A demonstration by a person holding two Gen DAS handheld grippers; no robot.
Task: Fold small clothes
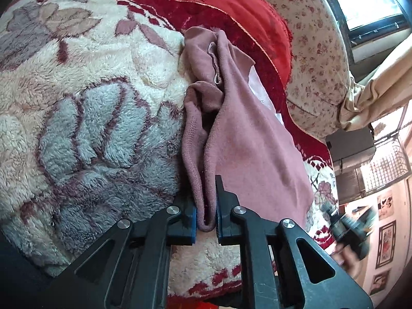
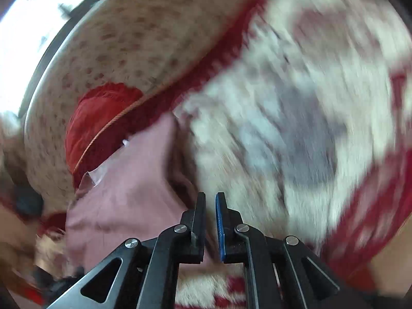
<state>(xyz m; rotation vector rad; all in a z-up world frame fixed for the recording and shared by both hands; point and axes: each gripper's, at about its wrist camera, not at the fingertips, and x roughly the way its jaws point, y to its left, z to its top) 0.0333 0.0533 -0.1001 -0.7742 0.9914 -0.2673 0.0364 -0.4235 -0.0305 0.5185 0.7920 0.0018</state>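
A small dusty-pink garment (image 1: 239, 134) hangs bunched over a fluffy cream, grey and maroon blanket (image 1: 85, 108). My left gripper (image 1: 206, 203) is shut on a folded edge of the garment and holds it up. In the blurred right wrist view the same pink garment (image 2: 128, 185) lies to the left of my right gripper (image 2: 210, 200). The right jaws stand nearly together with a thin gap and nothing between them. The right gripper also shows as a dark blur at the far right of the left wrist view (image 1: 350, 229).
A red ruffled cushion (image 1: 247, 18) lies behind the garment against a floral-print cover (image 1: 314, 59). A window (image 1: 365, 0) and a beige curtain (image 1: 373, 97) are at the right. The blanket fills the right wrist view (image 2: 296, 128).
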